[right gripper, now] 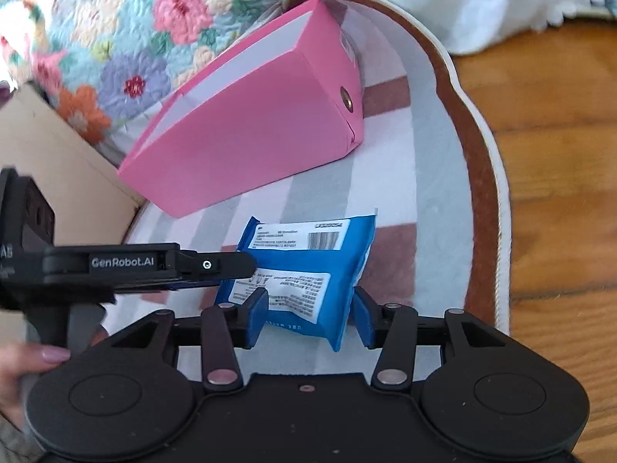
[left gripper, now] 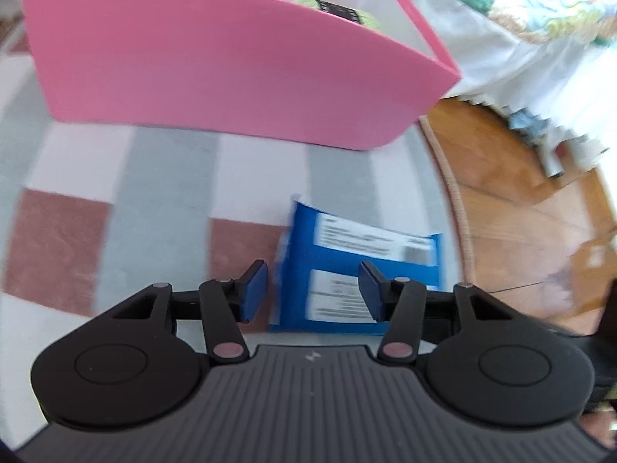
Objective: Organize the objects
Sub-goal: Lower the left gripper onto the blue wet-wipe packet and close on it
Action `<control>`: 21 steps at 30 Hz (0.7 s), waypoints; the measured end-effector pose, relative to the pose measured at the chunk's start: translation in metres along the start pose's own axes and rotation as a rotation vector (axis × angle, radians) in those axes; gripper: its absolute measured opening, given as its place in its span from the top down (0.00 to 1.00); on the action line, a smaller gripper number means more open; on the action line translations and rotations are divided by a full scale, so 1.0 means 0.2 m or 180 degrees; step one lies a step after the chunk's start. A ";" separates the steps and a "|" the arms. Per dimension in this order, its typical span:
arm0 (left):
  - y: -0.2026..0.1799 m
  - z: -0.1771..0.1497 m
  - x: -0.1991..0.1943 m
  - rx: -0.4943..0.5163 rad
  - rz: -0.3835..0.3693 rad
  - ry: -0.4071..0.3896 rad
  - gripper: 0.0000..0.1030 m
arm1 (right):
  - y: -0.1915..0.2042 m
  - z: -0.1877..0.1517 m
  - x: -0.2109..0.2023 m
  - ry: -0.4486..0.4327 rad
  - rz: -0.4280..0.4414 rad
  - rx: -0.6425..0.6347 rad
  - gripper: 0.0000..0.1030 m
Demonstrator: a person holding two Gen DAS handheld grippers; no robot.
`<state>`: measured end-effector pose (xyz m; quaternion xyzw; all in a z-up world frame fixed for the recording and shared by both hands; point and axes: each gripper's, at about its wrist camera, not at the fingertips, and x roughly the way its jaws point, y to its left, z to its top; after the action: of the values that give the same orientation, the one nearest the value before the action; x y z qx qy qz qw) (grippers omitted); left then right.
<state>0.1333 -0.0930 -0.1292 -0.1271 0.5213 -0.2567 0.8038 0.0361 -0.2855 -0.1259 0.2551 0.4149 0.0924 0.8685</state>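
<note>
left gripper jaws apart, nothing pinched, hovering over the blue packet on the checked rug. pink box sits beyond, near the packet. right gripper jaws straddle the packet's near end; cannot tell if the pads press it.

The left gripper hangs over a checked rug, its blue pads parted. A blue packet with white labels lies on the rug near its right edge; it shows between the pads, and no contact can be made out. Farther off stands a pink box, open-topped, with a green thing inside. Right of the rug is wood floor.
</note>
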 end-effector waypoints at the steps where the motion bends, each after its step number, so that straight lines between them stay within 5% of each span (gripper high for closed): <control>1: 0.01 0.00 0.01 -0.0106 -0.0075 0.0020 0.52 | 0.00 0.00 0.00 -0.0013 -0.0044 -0.0031 0.55; 3: 0.01 0.00 0.01 -0.0060 -0.0024 0.0009 0.57 | 0.01 0.00 -0.01 -0.0047 -0.0114 -0.0075 0.63; 5: 0.00 -0.01 0.01 0.0034 0.0096 -0.0005 0.74 | 0.01 -0.01 0.00 -0.0067 -0.0172 -0.0082 0.64; 14: 0.00 -0.02 0.01 0.0012 0.0093 -0.0068 0.76 | 0.04 0.00 0.03 -0.0031 -0.0378 -0.0296 0.63; 21: -0.09 -0.05 -0.01 0.0239 0.0309 -0.0089 0.76 | 0.14 -0.03 0.05 0.0017 -0.0544 -0.0649 0.63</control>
<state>0.1188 -0.1058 -0.1242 -0.0749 0.5056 -0.2350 0.8267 0.0402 -0.2565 -0.1215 0.1289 0.4259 0.0605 0.8935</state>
